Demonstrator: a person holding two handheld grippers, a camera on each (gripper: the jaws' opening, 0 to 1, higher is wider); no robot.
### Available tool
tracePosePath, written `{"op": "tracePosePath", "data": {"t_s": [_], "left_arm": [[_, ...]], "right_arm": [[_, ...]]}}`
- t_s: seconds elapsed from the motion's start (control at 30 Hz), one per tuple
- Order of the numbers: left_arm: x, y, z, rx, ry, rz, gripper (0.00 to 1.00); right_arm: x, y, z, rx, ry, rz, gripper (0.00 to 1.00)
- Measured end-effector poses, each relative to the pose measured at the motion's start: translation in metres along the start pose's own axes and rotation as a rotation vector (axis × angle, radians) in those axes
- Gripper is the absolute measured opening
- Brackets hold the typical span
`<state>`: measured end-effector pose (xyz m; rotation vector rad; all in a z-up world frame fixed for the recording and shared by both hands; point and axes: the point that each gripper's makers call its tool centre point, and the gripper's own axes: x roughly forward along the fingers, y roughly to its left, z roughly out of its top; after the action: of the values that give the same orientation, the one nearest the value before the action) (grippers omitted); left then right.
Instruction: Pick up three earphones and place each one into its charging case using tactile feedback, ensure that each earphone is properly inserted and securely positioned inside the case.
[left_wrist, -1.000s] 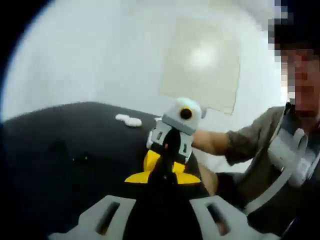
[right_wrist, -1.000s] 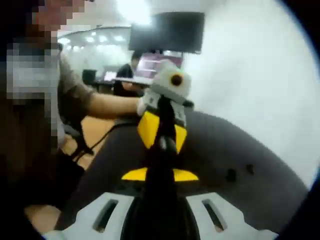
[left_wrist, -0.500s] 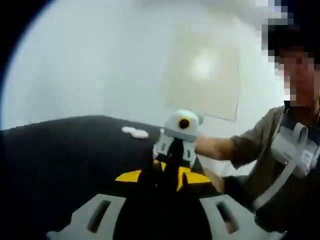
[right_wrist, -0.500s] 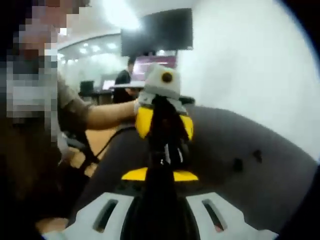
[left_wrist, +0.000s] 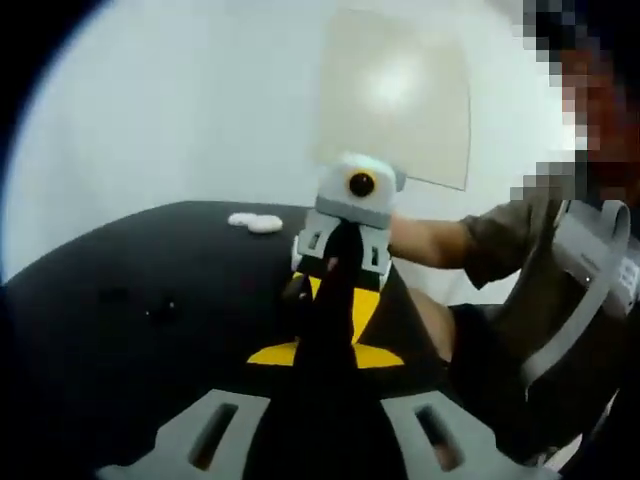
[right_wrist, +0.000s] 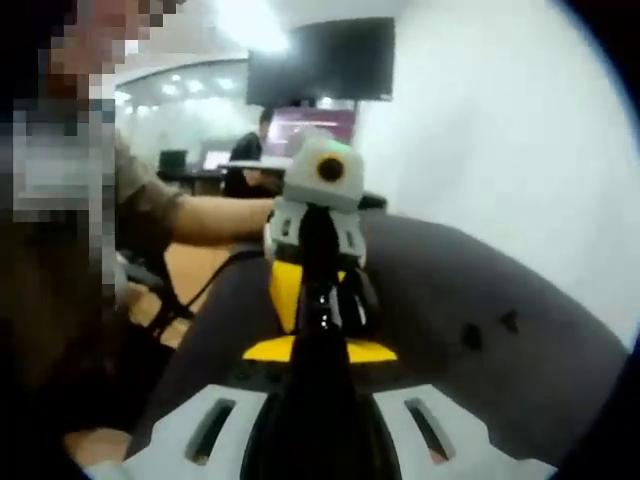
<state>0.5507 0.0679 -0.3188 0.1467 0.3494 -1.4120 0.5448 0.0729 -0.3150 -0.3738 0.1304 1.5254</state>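
Left gripper view: the left gripper (left_wrist: 325, 330) is pointing across a dark table (left_wrist: 120, 290), its two black jaws pressed together w/ no gap showing btwn them, so closed; whether anything tiny is pinched there, can't tell. Right behind the tips the right gripper (left_wrist: 340, 262) is facing in, nose to nose w/ the left one, yellow & white body showing. A small white earphone-like object (left_wrist: 256, 222) is lying on the far part of the table, well apart from both grippers. Near the left side of the table two small dark specks (left_wrist: 160, 310) are sitting, too blurred to identify. A pale panel (left_wrist: 395, 95) is hanging on the white wall behind. A sleeve (left_wrist: 500, 240) is reaching in from the right.

Right gripper view: the right gripper's jaws are also running up as one black line, shut, tips meeting the left gripper (right_wrist: 318, 290) head-on. Two small dark items (right_wrist: 490, 330) are resting on the table to the right, near each other, too unclear to name. A dark screen (right_wrist: 320, 62) is hanging on the far wall.
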Motion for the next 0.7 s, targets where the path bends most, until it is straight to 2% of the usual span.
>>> {"op": "tracePosePath", "data": {"t_s": [0.07, 0.1, 0.17, 0.27, 0.3, 0.33, 0.37, 0.43, 0.47, 0.57, 0.63, 0.7], "left_arm": [[-0.001, 0.0, 0.0, 0.002, 0.006, 0.002, 0.14], [-0.001, 0.0, 0.0, 0.004, 0.006, 0.006, 0.14], [-0.003, 0.002, 0.0, -0.003, 0.005, 0.017, 0.14], [-0.003, 0.004, 0.002, -0.012, 0.0, 0.028, 0.14], [-0.002, 0.004, 0.002, -0.008, 0.002, 0.029, 0.14], [-0.001, 0.003, 0.001, -0.001, 0.005, 0.029, 0.14], [0.001, 0.003, 0.0, 0.005, 0.007, 0.031, 0.14], [0.001, 0.002, 0.001, 0.027, 0.003, 0.034, 0.14], [0.001, 0.002, 0.001, 0.029, 0.002, 0.035, 0.14], [0.001, 0.002, 0.002, 0.035, 0.001, 0.038, 0.14], [0.001, 0.002, 0.003, 0.037, 0.0, 0.039, 0.14], [0.001, 0.002, 0.003, 0.036, 0.0, 0.038, 0.14]], "right_arm": [[-0.006, -0.004, -0.001, 0.004, 0.014, -0.009, 0.23], [-0.013, -0.008, 0.003, 0.014, -0.012, -0.024, 0.24], [-0.035, -0.019, 0.021, 0.101, -0.147, -0.064, 0.24], [-0.07, -0.058, 0.038, 0.232, -0.338, -0.218, 0.22], [-0.077, -0.076, 0.034, 0.284, -0.328, -0.292, 0.22], [-0.082, -0.096, 0.026, 0.32, -0.287, -0.386, 0.22], [-0.087, -0.114, 0.017, 0.33, -0.237, -0.478, 0.22], [-0.088, -0.14, 0.015, 0.295, -0.182, -0.587, 0.22], [-0.085, -0.148, 0.015, 0.309, -0.154, -0.606, 0.22], [-0.068, -0.165, 0.035, 0.314, -0.165, -0.59, 0.22], [-0.052, -0.172, 0.037, 0.32, -0.098, -0.544, 0.22], [-0.037, -0.169, 0.028, 0.335, -0.004, -0.517, 0.21]]}}
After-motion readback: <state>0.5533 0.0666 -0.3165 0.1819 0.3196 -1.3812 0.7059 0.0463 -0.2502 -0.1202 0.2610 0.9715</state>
